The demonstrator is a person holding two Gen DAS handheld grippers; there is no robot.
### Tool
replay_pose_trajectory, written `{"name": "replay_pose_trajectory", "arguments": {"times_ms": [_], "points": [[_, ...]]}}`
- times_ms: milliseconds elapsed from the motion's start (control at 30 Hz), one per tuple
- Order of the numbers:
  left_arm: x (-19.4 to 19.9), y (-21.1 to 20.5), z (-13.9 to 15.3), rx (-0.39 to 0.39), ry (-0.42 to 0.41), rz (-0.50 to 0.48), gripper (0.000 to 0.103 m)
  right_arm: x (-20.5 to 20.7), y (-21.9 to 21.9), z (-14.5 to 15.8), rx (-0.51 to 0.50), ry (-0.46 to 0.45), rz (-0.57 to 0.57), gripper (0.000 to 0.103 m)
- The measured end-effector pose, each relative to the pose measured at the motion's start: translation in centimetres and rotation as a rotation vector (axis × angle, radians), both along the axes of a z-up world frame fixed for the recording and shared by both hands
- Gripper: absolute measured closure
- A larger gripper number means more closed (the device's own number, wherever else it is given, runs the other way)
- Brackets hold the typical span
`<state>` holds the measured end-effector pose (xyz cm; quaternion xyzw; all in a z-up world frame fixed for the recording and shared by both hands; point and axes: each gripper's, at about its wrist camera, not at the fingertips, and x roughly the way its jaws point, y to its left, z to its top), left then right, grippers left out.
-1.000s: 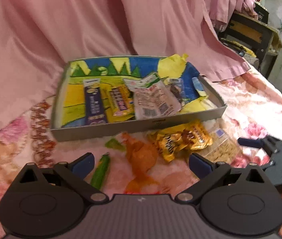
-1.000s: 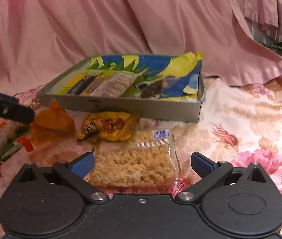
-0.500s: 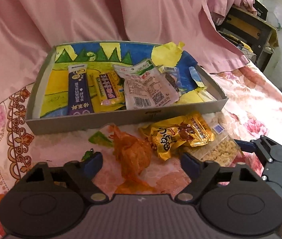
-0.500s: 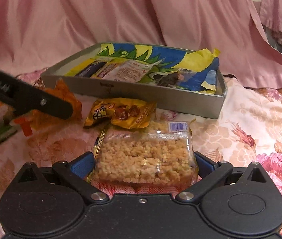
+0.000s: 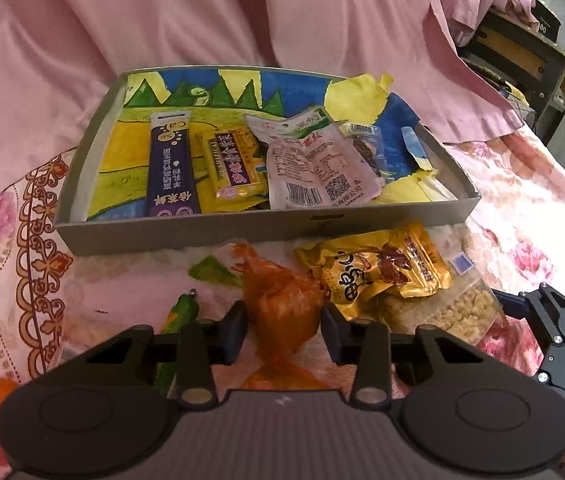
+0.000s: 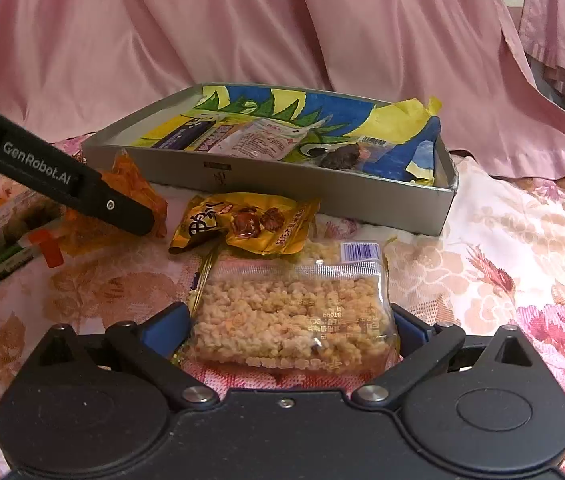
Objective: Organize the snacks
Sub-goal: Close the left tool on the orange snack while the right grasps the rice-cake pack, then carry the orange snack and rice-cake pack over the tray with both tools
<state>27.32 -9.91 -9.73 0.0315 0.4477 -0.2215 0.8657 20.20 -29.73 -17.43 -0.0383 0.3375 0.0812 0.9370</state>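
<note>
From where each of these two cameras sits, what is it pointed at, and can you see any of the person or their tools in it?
Left wrist view: sits on the left gripper, looking down its closing fingers at the orange packet between them; the right gripper shows at the right edge.
Right wrist view: sits on the right gripper, looking along its fingers at the clear puffed-rice pack between them; one left gripper finger crosses at the left.
Both share the grey tray, the yellow chestnut packet and the pink cloth.
</note>
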Motion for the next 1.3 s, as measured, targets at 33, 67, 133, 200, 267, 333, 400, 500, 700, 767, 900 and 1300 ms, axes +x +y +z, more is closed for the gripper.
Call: {"name": "replay_pose_trajectory", "arguments": {"times_ms": [33,67,133,200,267,333,400,500,700,767,900,1300], "points": [[-0.1,0.0,0.0,0.001,-0.003,0.001,0.059,0.0,0.0,0.0,0.003,0.0,0.0,0.002],[-0.1,0.0,0.0,0.0,-0.003,0.002,0.059,0.0,-0.1,0.1,0.009,-0.001,0.0,0.003],[-0.2,0.0,0.1,-0.007,0.001,0.006,0.059,0.0,-0.3,0.1,0.017,-0.001,0.001,0.003],[-0.3,0.1,0.2,-0.013,0.002,0.007,0.059,0.0,-0.4,0.2,0.021,0.001,0.004,0.004],[-0.5,0.2,0.2,-0.018,0.004,0.009,0.059,-0.1,-0.3,0.2,0.02,0.0,0.007,0.005],[-0.8,0.4,0.3,-0.038,0.002,0.02,0.059,-0.3,-0.3,0.2,0.017,0.001,0.008,0.005],[-1.2,0.5,0.2,-0.048,-0.002,0.024,0.059,-0.5,-0.3,0.4,0.014,0.001,0.008,0.006],[-1.6,0.4,0.2,-0.049,-0.019,0.018,0.059,-0.9,-0.4,0.6,0.015,0.002,0.002,0.006],[-2.4,0.9,0.1,-0.092,-0.027,0.025,0.06,-2.2,-1.0,1.1,0.028,0.012,-0.028,0.006],[-2.9,1.1,0.1,-0.103,-0.033,0.025,0.06,-2.8,-1.0,1.4,0.031,0.007,-0.03,0.006],[-3.7,1.6,0.5,-0.135,-0.045,0.022,0.06,-4.2,-1.0,2.3,0.029,-0.027,-0.045,0.006],[-0.3,2.6,4.2,-0.222,-0.184,0.101,0.06,0.4,-1.5,7.0,0.067,-0.25,-0.005,0.006]]}}
